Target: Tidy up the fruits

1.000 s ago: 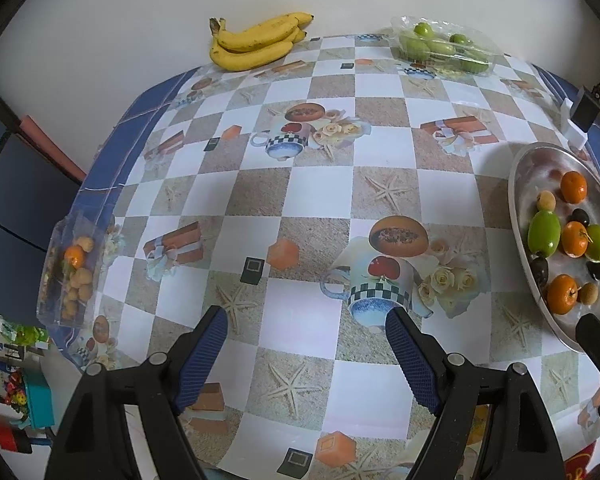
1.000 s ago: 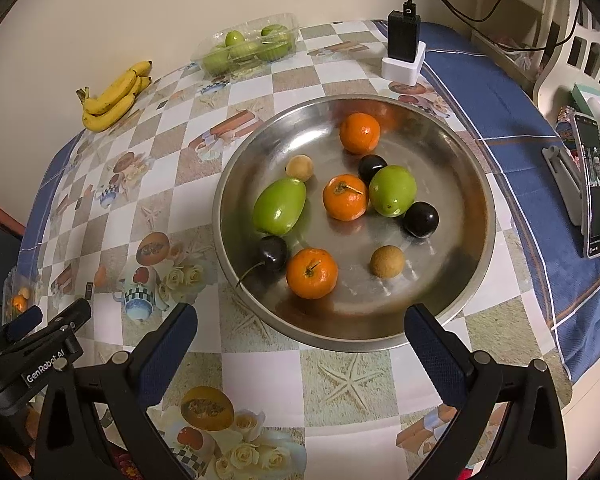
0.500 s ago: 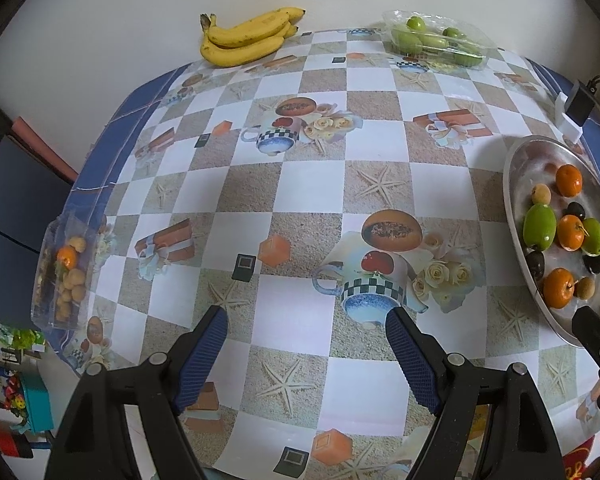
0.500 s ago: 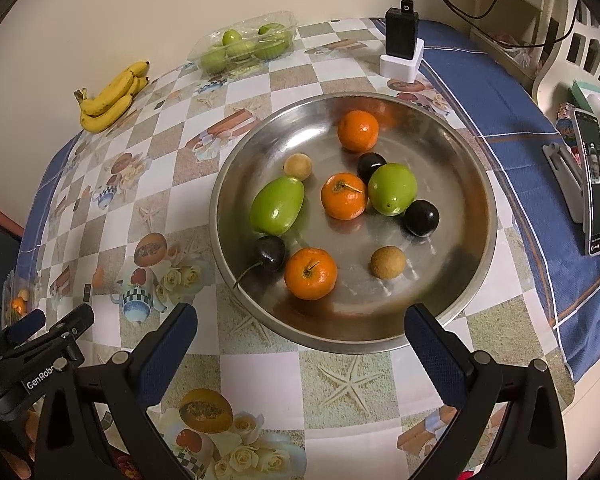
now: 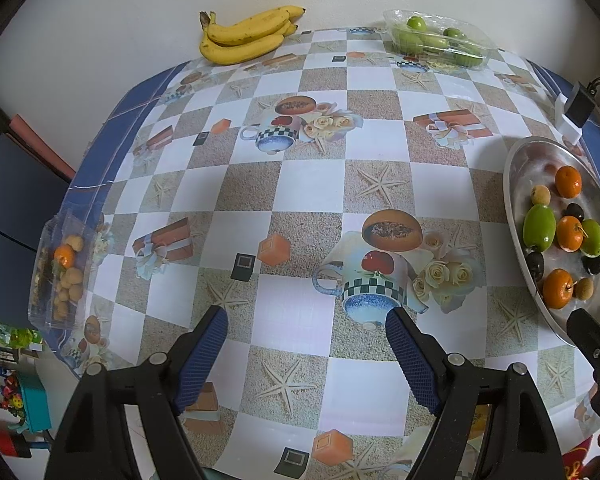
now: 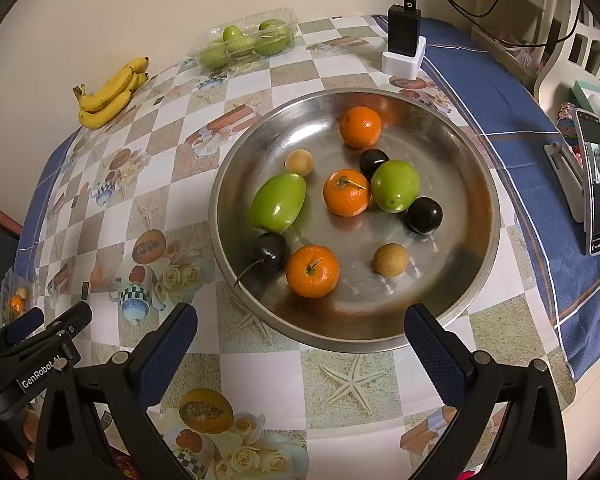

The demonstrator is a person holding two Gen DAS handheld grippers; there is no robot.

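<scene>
Hovering over the desk (image 5: 300, 184), the left claw (image 5: 306, 332) has its blue ribbed pads spread wide with nothing between them, only the glossy checkered oilcloth with its printed teapots and starfish below. The right claw (image 6: 300, 332) hangs just in front of the steel bowl (image 6: 476, 280), its jaws equally wide apart and empty.

Inside that bowl, a broad, shallow round dish of shiny metal, lie the loose fruits: three dimpled tangerines (image 6: 348, 198), two smooth green fruits (image 6: 278, 202), one of them egg-shaped, three glossy near-black cherries (image 6: 424, 215), one with a thin stem, and two small rough tan longans (image 6: 391, 260). None of them are sorted; they are mixed across the bowl's floor.

Beyond the bowl, near the wall, sits a clear plastic tray of green fruits (image 6: 244, 42), and left of it a bunch of speckled yellow bananas (image 6: 110, 94). Far left of the bowl, at the desk's edge, a second clear tray (image 5: 60, 268) holds longans and a tangerine. Behind the bowl a black charger (image 6: 404, 36) stands in a white block.
</scene>
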